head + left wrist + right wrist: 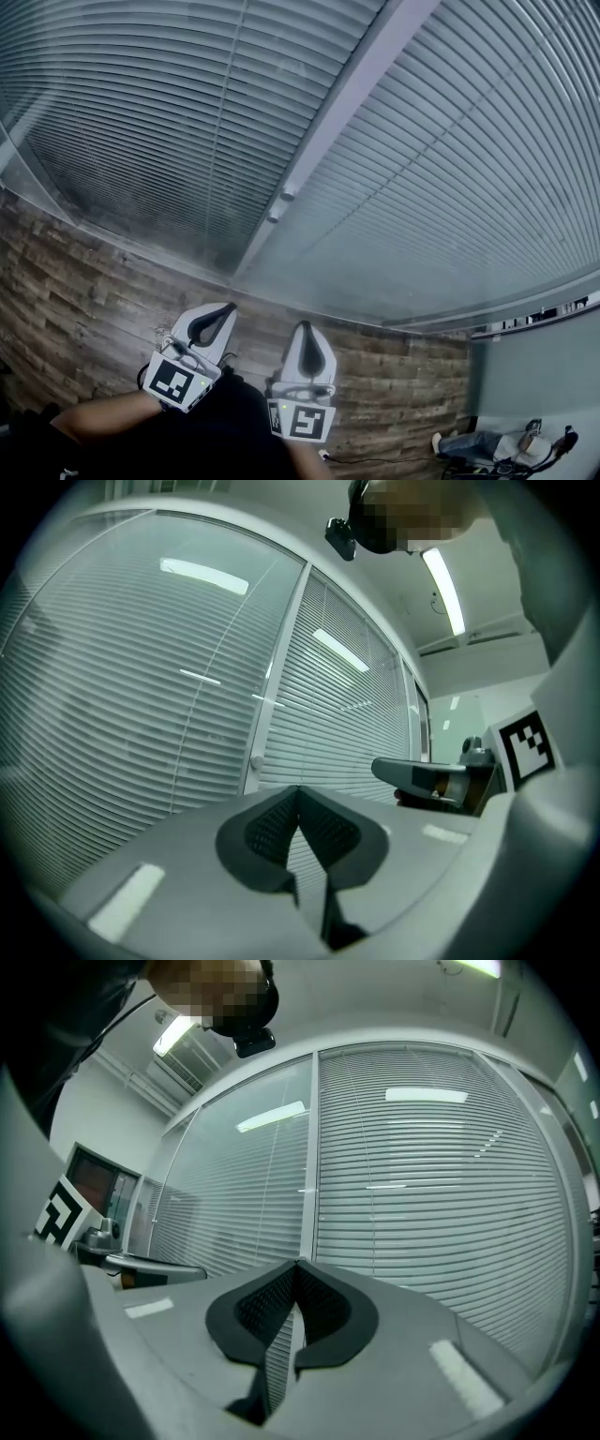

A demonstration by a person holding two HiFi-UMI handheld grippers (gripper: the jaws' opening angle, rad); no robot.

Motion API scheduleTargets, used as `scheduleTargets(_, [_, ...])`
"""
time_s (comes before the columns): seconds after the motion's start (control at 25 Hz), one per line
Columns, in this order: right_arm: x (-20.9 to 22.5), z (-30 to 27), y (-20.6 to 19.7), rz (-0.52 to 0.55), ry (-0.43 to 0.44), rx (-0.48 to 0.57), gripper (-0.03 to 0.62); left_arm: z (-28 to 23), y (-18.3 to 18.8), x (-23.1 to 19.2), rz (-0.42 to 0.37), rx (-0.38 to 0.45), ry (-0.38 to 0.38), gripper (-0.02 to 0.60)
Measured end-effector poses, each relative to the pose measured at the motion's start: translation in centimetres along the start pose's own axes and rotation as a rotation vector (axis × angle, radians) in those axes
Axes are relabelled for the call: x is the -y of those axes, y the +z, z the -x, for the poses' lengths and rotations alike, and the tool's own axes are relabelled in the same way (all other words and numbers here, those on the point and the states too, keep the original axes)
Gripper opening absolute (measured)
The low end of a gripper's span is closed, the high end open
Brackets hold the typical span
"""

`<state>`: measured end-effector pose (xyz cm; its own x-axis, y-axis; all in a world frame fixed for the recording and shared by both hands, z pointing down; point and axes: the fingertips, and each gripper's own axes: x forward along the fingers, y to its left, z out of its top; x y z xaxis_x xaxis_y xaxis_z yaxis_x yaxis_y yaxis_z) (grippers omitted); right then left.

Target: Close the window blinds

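Note:
Two panels of horizontal window blinds sit behind glass, the left panel (159, 112) darker and the right panel (469, 169) paler. A pale upright frame post (337, 112) divides them and carries two small round knobs (281, 204). My left gripper (228, 307) and right gripper (304, 326) are held side by side below the post, both pointing at the window and apart from it. Both are shut with nothing between the jaws. The left gripper view shows shut jaws (298, 792), one knob (255, 761) and the right gripper (422, 778). In the right gripper view, shut jaws (298, 1264) face the post (309, 1185).
A wood-pattern floor (84, 291) runs along the foot of the window. At the lower right a person's legs (464, 442) and some gear lie by a green wall (534, 375). A cable (375, 459) trails on the floor. A monitor (94, 1183) stands to the left.

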<state>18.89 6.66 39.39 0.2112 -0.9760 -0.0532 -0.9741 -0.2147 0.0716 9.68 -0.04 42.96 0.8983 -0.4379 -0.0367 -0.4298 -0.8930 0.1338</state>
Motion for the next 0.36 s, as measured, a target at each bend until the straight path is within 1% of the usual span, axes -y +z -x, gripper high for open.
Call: scheduleTargets(0.36, [-1.3,-0.7,0.1,-0.003,0.019,0.005,0.000,0.3,-0.2,-0.7,0.008,-0.009,0.011,0.002])
